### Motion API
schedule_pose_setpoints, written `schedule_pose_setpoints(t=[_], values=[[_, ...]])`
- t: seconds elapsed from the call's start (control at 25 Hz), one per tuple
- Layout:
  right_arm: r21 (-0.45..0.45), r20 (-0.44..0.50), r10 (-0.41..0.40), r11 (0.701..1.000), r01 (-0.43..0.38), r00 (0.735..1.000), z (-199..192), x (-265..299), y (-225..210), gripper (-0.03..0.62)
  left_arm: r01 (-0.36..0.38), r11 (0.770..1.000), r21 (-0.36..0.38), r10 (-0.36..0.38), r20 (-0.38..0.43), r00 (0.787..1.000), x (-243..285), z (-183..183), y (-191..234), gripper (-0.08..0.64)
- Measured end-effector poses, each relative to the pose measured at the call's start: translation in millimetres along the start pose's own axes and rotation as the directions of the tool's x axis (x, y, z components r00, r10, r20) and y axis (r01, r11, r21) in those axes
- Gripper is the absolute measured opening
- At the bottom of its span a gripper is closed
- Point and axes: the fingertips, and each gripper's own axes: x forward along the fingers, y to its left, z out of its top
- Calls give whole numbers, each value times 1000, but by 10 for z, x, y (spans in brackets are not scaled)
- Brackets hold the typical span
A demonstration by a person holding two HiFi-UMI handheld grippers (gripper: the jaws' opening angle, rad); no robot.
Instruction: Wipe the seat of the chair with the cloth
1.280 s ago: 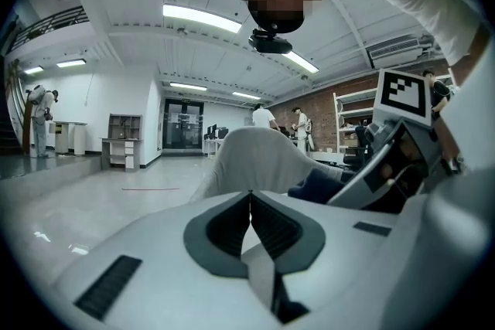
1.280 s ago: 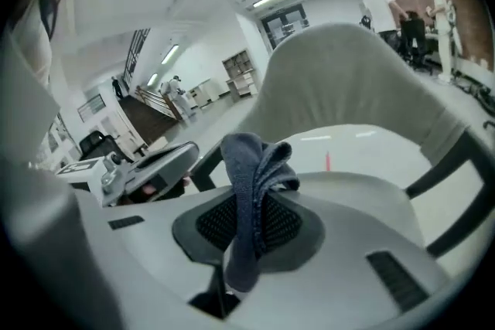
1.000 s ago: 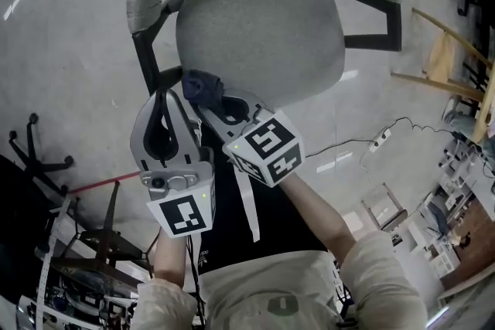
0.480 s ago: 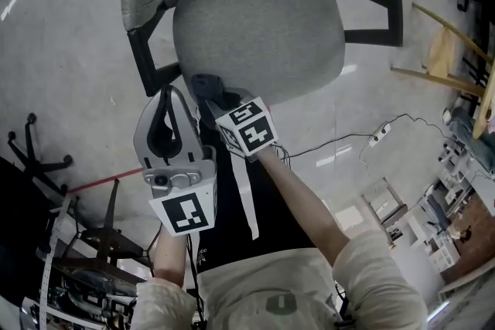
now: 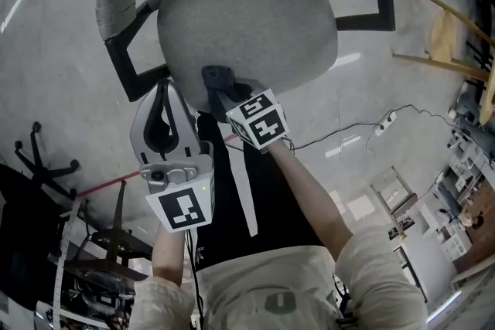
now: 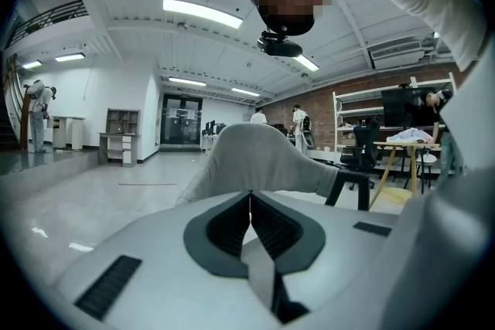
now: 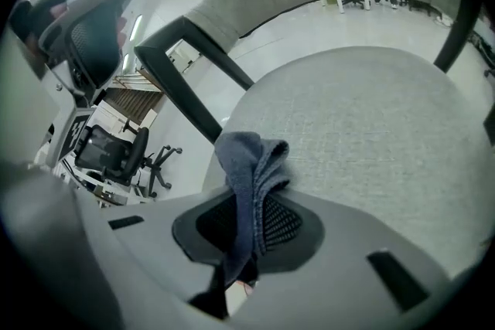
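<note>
A grey upholstered chair seat (image 5: pixel 247 23) with black arm frames fills the top of the head view. My right gripper (image 5: pixel 219 81) is shut on a dark blue cloth (image 5: pixel 216 76), and holds it at the seat's near edge. In the right gripper view the cloth (image 7: pixel 251 182) bunches up out of the jaws, just above the seat (image 7: pixel 371 143). My left gripper (image 5: pixel 164 89) hangs to the left of the seat's near edge, jaws shut with nothing between them. The chair's grey backrest (image 6: pixel 259 158) rises ahead in the left gripper view.
A red floor line (image 5: pixel 104 185) crosses the polished grey floor. A black chair base (image 5: pixel 46 163) stands at left and clutter lies at lower left. A power strip and cable (image 5: pixel 384 124) lie on the floor at right. Wooden furniture (image 5: pixel 448 50) and desks stand at far right.
My right gripper has carried the cloth forward from in front of the seat up to its near edge. The left gripper has shifted only slightly.
</note>
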Motion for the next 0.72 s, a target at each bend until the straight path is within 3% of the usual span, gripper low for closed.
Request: schedule_pose_setpoints(t=[0.36, 0.72], values=[[24, 53, -199, 980, 198, 978, -124, -660, -1109, 57, 97, 995, 8, -96, -8, 995, 206, -8, -494, 15], [12, 46, -389, 921, 389, 920, -193, -1212, -2007, 57, 198, 980, 32, -198, -4, 980, 330, 51, -904, 15]])
